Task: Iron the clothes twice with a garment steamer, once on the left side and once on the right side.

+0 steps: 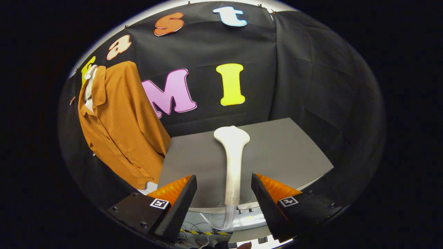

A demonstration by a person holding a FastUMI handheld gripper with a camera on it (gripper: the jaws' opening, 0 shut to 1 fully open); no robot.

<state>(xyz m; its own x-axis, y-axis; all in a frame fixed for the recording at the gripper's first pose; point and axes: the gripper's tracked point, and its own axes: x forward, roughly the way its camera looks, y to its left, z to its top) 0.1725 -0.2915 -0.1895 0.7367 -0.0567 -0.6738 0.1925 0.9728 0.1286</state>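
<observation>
Grey table (283,152) bears white steamer (232,162); tongs (224,193) wide, straddling handle untouched; orange shirt (121,128) hangs left.

Single fisheye camera rode on the tongs (224,193), looking forward along the two fingers (180,204), which stood apart at the bottom of the view. It sat just off the near edge of the grey table (277,152), slightly above the top and angled down across it. It faced the booth's black back wall. The white steamer (232,162) lay close ahead, lengthwise between the fingers. The orange shirt (121,124) hung farther off, to the left, beside the table.
</observation>
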